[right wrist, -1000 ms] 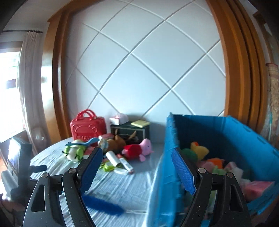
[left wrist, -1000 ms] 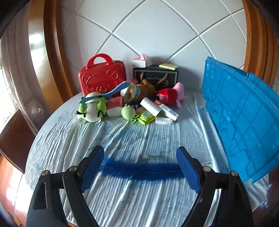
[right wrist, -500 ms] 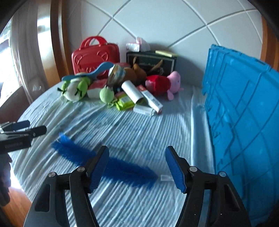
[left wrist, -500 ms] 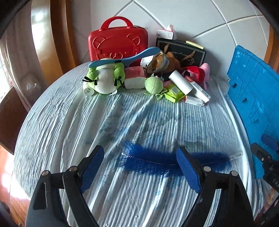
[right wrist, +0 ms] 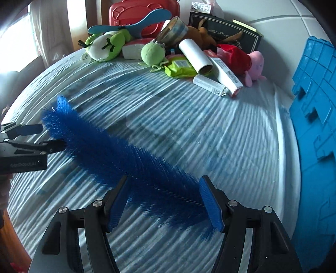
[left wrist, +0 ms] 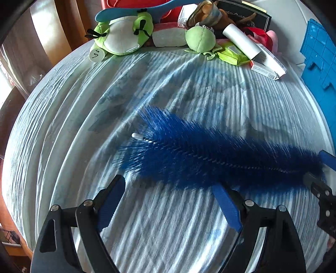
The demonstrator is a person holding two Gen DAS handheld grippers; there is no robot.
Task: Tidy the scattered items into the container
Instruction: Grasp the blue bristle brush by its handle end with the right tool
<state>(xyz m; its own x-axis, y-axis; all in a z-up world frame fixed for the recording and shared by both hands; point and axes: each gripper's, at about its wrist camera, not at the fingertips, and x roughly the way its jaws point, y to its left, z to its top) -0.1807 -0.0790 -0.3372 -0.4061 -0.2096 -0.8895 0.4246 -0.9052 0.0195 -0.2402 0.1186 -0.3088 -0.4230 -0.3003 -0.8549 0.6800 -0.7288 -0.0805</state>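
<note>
A long blue bottle brush lies on the striped cloth of the round table. My left gripper is open, its fingers just short of the brush's left half. My right gripper is open and straddles the brush near its right end, bristles between the fingers. The blue crate stands at the right. Each view shows the other gripper at the edge: the right one, the left one.
A pile at the table's far side holds a green plush, a small green plush, a white roll, white boxes, a pink and red plush, a red case and a black box.
Both grippers have dropped and moved in on the brush. The right gripper, earlier raised at the crate, now straddles the brush's right end; the left gripper has closed in on its left half.
</note>
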